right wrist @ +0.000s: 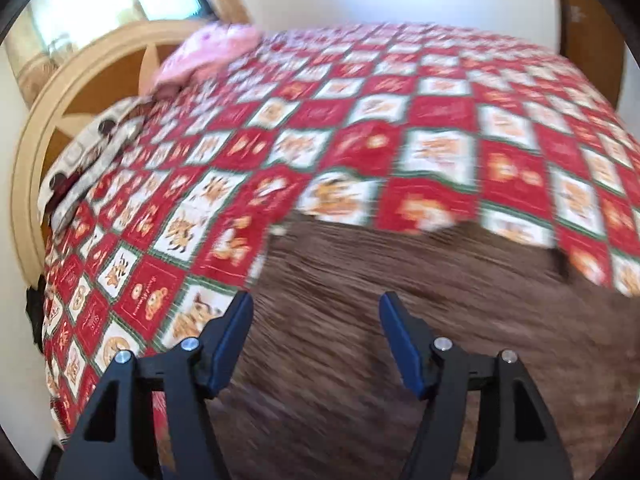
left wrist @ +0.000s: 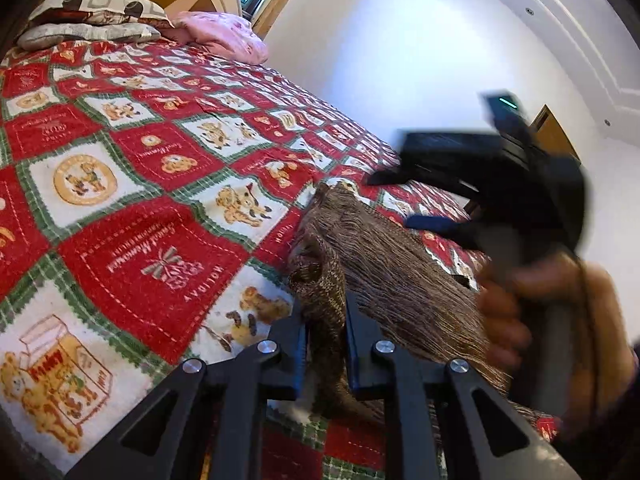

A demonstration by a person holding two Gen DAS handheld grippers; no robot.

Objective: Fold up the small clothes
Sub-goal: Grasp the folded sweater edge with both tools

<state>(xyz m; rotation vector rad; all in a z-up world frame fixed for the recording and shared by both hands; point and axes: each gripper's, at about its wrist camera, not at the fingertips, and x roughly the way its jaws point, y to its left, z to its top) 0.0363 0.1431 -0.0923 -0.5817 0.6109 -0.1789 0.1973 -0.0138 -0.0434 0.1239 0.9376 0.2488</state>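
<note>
Brown knit garment point(left wrist: 384, 264), soft and limp: left hand-held gripper point(left wrist: 326, 344) pinches its edge; right hand-held gripper point(right wrist: 316, 312), jaws apart, should take a corner.

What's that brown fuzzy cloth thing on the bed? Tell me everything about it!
The brown garment looks like a knitted piece in flecked brown and tan yarn. It lies rumpled on the red teddy-bear quilt. The left gripper pinches a bunched fold of it. The right gripper hangs open above its flatter part, which is blurred there. What kind of clothing it is cannot be told.
</note>
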